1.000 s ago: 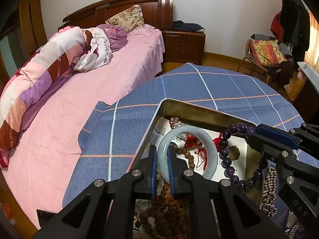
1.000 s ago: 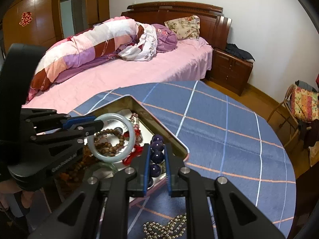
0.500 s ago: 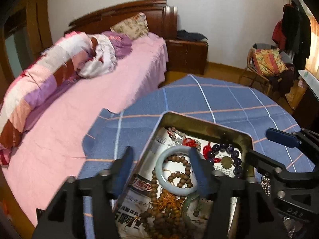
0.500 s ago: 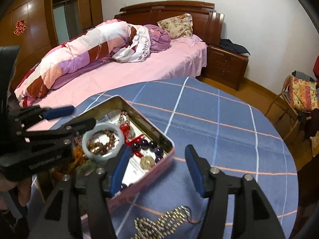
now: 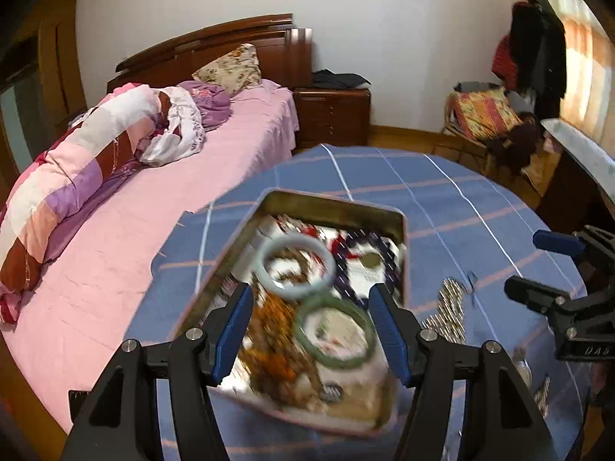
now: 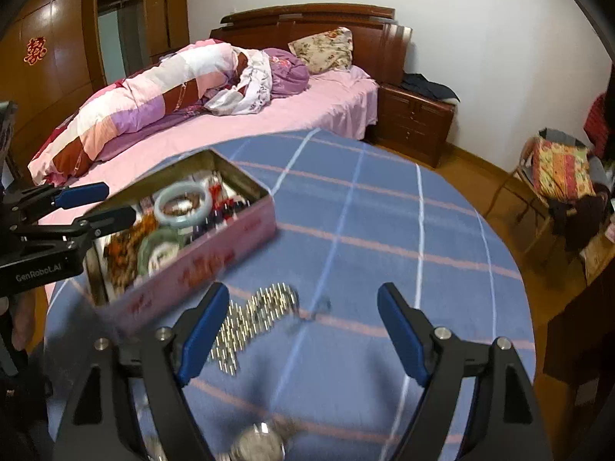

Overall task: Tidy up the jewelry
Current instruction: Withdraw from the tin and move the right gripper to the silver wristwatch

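Both claws have let go since the earlier frames: a second ago the left claw [image 5: 309, 330] was clamped on the pale jade bangle [image 5: 295, 266] and the right claw [image 6: 301, 336] on the purple bead bracelet [image 5: 384, 257]. Both pieces now lie loose in the tin box [image 5: 338, 201].

Left claw: released, nothing between its pads, drawn back to the lower centre of the left wrist view. Right claw: jaws opening at this moment, nothing between them; it hangs at the lower centre of the right wrist view, above the bench [image 6: 384, 211].

Position of items:
- Tin box sits at centre-left of the right wrist view, on the blue checked cloth.
- Pale bangle lies near the middle of the box.
- A darker green bangle [image 5: 335, 332] lies just below it in the left wrist view.
- Brown wooden beads [image 5: 276, 330] lie to the left of the green bangle.
- A silver bead chain [image 6: 250, 319] lies outside the box on the cloth, just right of the right claw's left pad.
- A watch [image 6: 257, 443] shows at the bottom edge, also outside.

Judgement: sorting is partly done; chain and watch remain.

Risks:
- The chain is limp and heaped, so a pinch on one strand would likely let the rest trail and snag the box rim.
- The box wall stands close to the chain, and a careless sweep could nudge the tin.
- Frames are blurred; fine detail is uncertain.
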